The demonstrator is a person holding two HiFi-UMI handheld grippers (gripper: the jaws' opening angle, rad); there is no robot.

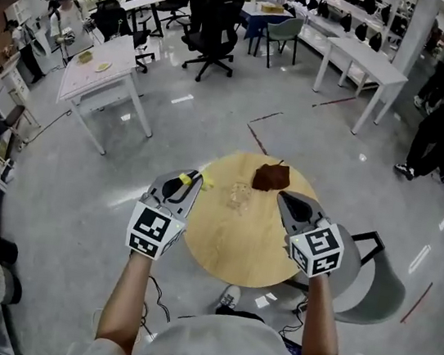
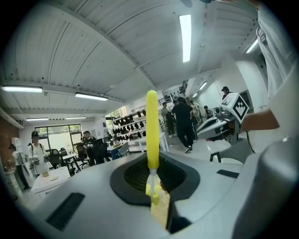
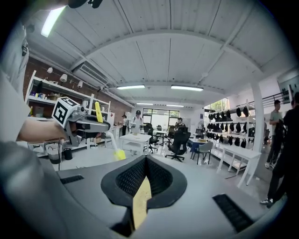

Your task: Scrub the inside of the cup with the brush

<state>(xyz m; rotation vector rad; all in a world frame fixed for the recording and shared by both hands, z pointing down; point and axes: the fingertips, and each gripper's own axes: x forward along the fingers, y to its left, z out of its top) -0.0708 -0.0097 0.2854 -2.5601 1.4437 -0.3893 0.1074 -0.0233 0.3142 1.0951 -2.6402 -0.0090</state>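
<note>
**Cup (image 1: 240, 197): one, standing between my two grippers**

I count one clear cup on the one round table (image 1: 235, 257). It stands between the tips of my left gripper (image 1: 195, 178) and right gripper (image 1: 283, 197) and touches neither. My left jaws are clamped on the single yellow brush (image 2: 152, 126), with its handle rising above them and its head hanging below. My right jaws are pressed together with nothing in them. One brown cloth (image 1: 272, 176) lies just beyond the cup, ahead of the right gripper.
</note>
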